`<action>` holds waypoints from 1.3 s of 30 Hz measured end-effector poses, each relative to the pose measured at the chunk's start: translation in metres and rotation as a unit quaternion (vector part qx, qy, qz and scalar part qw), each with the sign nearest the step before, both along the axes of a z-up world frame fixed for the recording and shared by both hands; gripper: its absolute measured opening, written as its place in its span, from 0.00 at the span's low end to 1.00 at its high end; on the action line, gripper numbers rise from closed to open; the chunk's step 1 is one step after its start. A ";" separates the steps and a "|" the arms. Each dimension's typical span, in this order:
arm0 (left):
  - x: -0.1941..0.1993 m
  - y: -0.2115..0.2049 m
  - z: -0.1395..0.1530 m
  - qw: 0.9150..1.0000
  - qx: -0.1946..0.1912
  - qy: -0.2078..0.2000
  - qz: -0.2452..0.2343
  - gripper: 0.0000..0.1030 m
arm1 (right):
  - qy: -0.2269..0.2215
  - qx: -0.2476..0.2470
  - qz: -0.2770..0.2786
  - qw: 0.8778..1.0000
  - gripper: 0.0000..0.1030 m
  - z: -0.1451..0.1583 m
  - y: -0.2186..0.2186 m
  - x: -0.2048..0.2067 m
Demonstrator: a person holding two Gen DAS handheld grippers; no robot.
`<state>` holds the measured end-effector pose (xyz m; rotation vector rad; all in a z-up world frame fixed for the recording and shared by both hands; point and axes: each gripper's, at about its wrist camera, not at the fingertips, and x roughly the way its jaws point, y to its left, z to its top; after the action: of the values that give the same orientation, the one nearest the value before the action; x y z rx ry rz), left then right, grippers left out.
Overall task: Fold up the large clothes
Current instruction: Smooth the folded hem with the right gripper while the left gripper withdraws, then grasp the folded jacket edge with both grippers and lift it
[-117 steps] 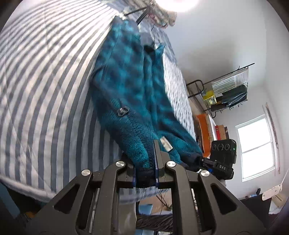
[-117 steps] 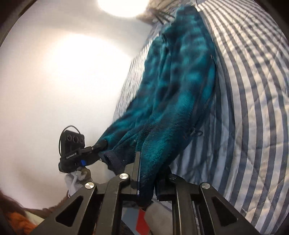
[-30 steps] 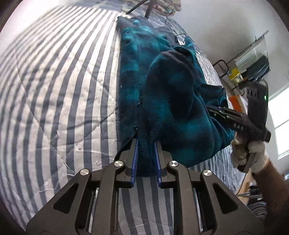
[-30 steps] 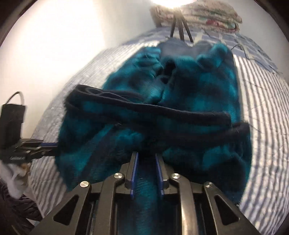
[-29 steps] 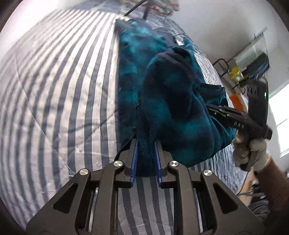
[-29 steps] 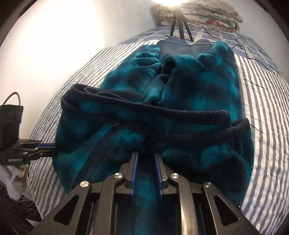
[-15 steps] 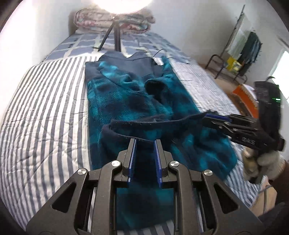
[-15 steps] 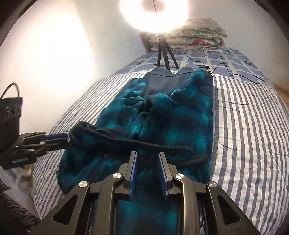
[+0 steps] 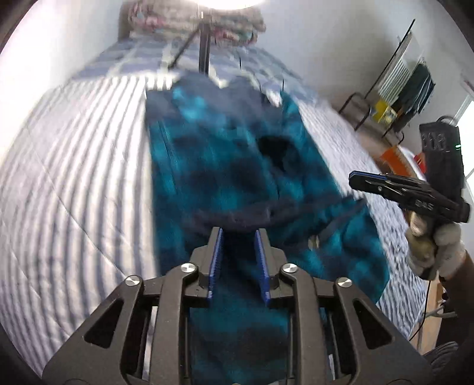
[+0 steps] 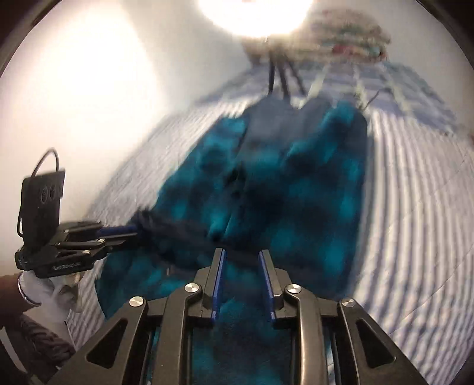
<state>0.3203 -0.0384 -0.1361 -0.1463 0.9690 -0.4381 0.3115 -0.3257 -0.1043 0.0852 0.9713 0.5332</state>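
Note:
A teal and dark checked fleece jacket (image 9: 231,165) (image 10: 296,183) lies lengthwise on the striped bed cover (image 9: 74,177). Its lower part is folded up, and the dark hem band (image 9: 237,216) runs across the middle. My left gripper (image 9: 237,234) (image 10: 130,229) hovers just short of that hem. Its jaws are opening, and only the fabric lying below shows in the gap. My right gripper (image 10: 240,253) (image 9: 352,180) hangs over the fold's right side with its jaws closing on nothing. Both views are blurred.
A light stand (image 9: 204,50) and folded quilts (image 9: 192,23) are at the head of the bed. A clothes rack (image 9: 408,74) stands by the right wall, with an orange item (image 9: 394,157) below it. Gloved hands (image 9: 444,245) (image 10: 44,293) hold the grippers.
A second ago both grippers were shut on the fleece with the fold laid over. Both have since let go and drawn back and upward, so the hem now lies beyond the fingertips.

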 end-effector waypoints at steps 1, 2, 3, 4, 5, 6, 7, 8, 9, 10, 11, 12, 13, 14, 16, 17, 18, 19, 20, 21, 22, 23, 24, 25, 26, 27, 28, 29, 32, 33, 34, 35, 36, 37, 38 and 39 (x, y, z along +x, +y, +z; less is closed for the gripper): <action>0.008 0.005 0.010 1.000 0.006 -0.017 0.004 0.28 | -0.007 -0.003 -0.008 1.000 0.18 0.004 -0.004 0.007; 0.016 0.009 0.017 1.000 0.009 -0.028 0.008 0.28 | -0.014 -0.007 -0.022 1.000 0.17 0.006 -0.010 0.018; 0.027 0.012 0.023 0.999 0.012 -0.036 0.015 0.28 | -0.019 -0.011 -0.036 0.999 0.16 0.007 -0.015 0.029; 0.037 0.017 0.028 0.999 0.012 -0.043 0.021 0.28 | -0.022 -0.012 -0.046 0.999 0.16 0.008 -0.017 0.036; 0.048 0.020 0.030 0.999 0.011 -0.047 0.026 0.28 | -0.024 -0.011 -0.060 0.998 0.16 0.007 -0.021 0.048; 0.059 0.023 0.031 0.998 0.014 -0.049 0.028 0.28 | -0.025 -0.007 -0.072 0.997 0.15 0.006 -0.024 0.060; 0.070 0.025 0.032 0.998 0.016 -0.052 0.031 0.28 | -0.026 -0.006 -0.082 0.996 0.15 0.004 -0.027 0.070; 0.082 0.026 0.033 0.998 0.019 -0.054 0.035 0.28 | -0.027 -0.006 -0.091 0.995 0.15 0.002 -0.029 0.081; 0.088 0.028 0.033 0.998 0.021 -0.055 0.038 0.28 | -0.026 -0.007 -0.099 0.995 0.15 0.000 -0.029 0.090; 0.099 0.030 0.031 0.997 0.021 -0.056 0.040 0.28 | -0.027 -0.009 -0.110 0.994 0.15 -0.003 -0.030 0.102; 0.109 0.031 0.028 0.997 0.021 -0.054 0.041 0.28 | -0.027 -0.009 -0.115 0.993 0.15 -0.007 -0.029 0.113; 0.117 0.031 0.025 0.998 0.021 -0.053 0.042 0.29 | -0.026 -0.011 -0.118 0.993 0.15 -0.011 -0.027 0.125; 0.124 0.030 0.021 0.998 0.023 -0.051 0.042 0.29 | -0.025 -0.013 -0.118 0.993 0.15 -0.014 -0.026 0.131; 0.132 0.030 0.018 0.998 0.025 -0.049 0.042 0.29 | -0.024 -0.016 -0.117 0.993 0.15 -0.018 -0.023 0.140; 0.142 0.029 0.011 0.998 0.024 -0.048 0.042 0.29 | -0.018 -0.023 -0.108 0.994 0.15 -0.026 -0.014 0.154; 0.146 0.028 0.007 0.998 0.024 -0.047 0.042 0.29 | -0.015 -0.029 -0.102 0.994 0.15 -0.032 -0.007 0.163; 0.152 0.028 0.003 0.998 0.021 -0.044 0.042 0.29 | -0.010 -0.036 -0.096 0.995 0.15 -0.039 -0.001 0.173; 0.157 0.029 -0.001 0.998 0.017 -0.041 0.042 0.29 | -0.002 -0.039 -0.092 0.995 0.15 -0.048 0.002 0.180; 0.162 0.029 -0.005 0.998 0.015 -0.037 0.043 0.29 | 0.009 -0.039 -0.089 0.995 0.15 -0.055 0.005 0.185; 0.167 0.030 -0.009 0.998 0.013 -0.035 0.046 0.29 | 0.031 -0.038 -0.083 0.995 0.15 -0.068 0.009 0.194; 0.171 0.032 -0.012 0.998 0.009 -0.032 0.049 0.29 | 0.047 -0.045 -0.078 0.995 0.15 -0.079 0.012 0.199; 0.175 0.034 -0.014 0.998 0.005 -0.029 0.051 0.32 | 0.047 -0.053 -0.075 0.995 0.15 -0.083 0.014 0.200; 0.180 0.038 -0.016 0.998 0.000 -0.023 0.054 0.37 | 0.041 -0.049 -0.073 0.995 0.15 -0.081 0.014 0.199; 0.187 0.043 -0.019 0.998 -0.010 -0.018 0.058 0.45 | 0.042 -0.041 -0.069 0.996 0.17 -0.078 0.011 0.198; 0.193 0.048 -0.020 0.998 -0.017 -0.014 0.062 0.49 | 0.042 -0.031 -0.064 0.997 0.20 -0.073 0.007 0.197; 0.199 0.053 -0.022 0.998 -0.025 -0.007 0.063 0.50 | 0.036 -0.022 -0.062 0.997 0.22 -0.067 0.001 0.195; 0.206 0.057 -0.025 0.998 -0.033 0.003 0.062 0.50 | 0.029 -0.014 -0.063 0.997 0.25 -0.063 -0.005 0.193; 0.212 0.060 -0.028 0.997 -0.040 0.012 0.062 0.52 | 0.018 -0.002 -0.067 0.998 0.29 -0.056 -0.015 0.192; 0.237 0.074 -0.044 0.992 -0.089 0.058 0.075 0.54 | 0.007 0.030 -0.093 0.995 0.52 -0.051 -0.047 0.195; 0.247 0.080 -0.052 0.987 -0.109 0.074 0.089 0.54 | 0.017 0.045 -0.104 0.993 0.54 -0.055 -0.060 0.199; 0.253 0.083 -0.058 0.984 -0.124 0.085 0.094 0.54 | 0.025 0.056 -0.111 0.992 0.54 -0.059 -0.067 0.203; 0.261 0.087 -0.065 0.980 -0.142 0.098 0.101 0.54 | 0.035 0.070 -0.123 0.989 0.54 -0.065 -0.078 0.208; 0.266 0.089 -0.070 0.977 -0.154 0.103 0.106 0.54 | 0.042 0.082 -0.135 0.987 0.54 -0.072 -0.088 0.212; 0.271 0.091 -0.075 0.974 -0.165 0.110 0.108 0.54 | 0.046 0.092 -0.141 0.985 0.54 -0.076 -0.094 0.217; 0.276 0.091 -0.079 0.973 -0.168 0.115 0.109 0.54 | 0.054 0.112 -0.146 0.981 0.54 -0.083 -0.101 0.221; 0.282 0.090 -0.084 0.972 -0.170 0.119 0.108 0.54 | 0.063 0.136 -0.149 0.977 0.54 -0.089 -0.107 0.225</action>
<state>0.6020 0.0515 -0.2197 -0.6205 1.0932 -0.3865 0.5366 -0.4328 -0.1937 0.5075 0.9821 0.3837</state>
